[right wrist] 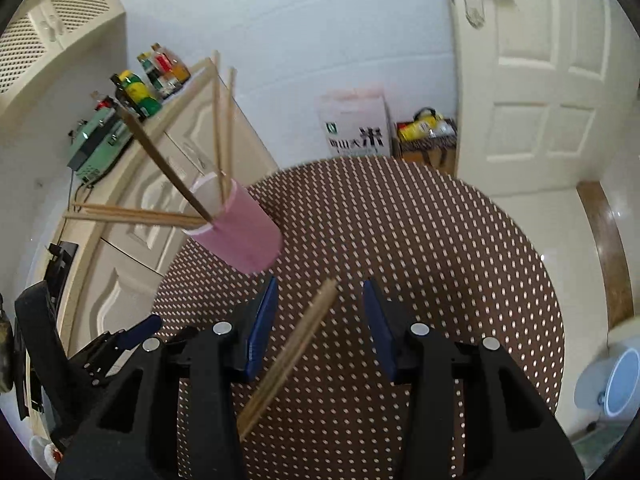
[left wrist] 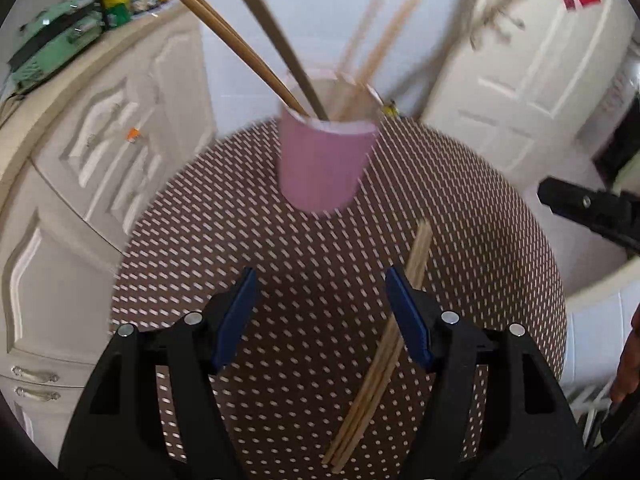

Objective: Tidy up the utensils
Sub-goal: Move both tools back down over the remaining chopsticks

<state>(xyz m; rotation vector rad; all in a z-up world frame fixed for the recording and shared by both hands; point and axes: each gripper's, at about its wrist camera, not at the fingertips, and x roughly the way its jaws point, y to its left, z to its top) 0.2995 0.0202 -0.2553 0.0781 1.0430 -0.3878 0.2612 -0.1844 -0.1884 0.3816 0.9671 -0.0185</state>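
Home kitchen. Left of the right gripper (right wrist: pixel 320 320): cream panelled cabinets (right wrist: pixel 132 216) under a countertop with condiment bottles (right wrist: pixel 154 76) and a green appliance (right wrist: pixel 94 146). Ahead: white tiled wall (right wrist: pixel 300 40), rice box (right wrist: pixel 356 130), panelled door (right wrist: pixel 536 80) to its right.

walls: white tile (right wrist: pixel 304 28), upper middle
door: white panelled (right wrist: pixel 540 92), right
cabinets: cream, raised panels (left wrist: pixel 120 128), left
surface: round, brown, white-dotted (right wrist: pixel 400 240), centre
floor: pale glossy tile (right wrist: pixel 560 232), right
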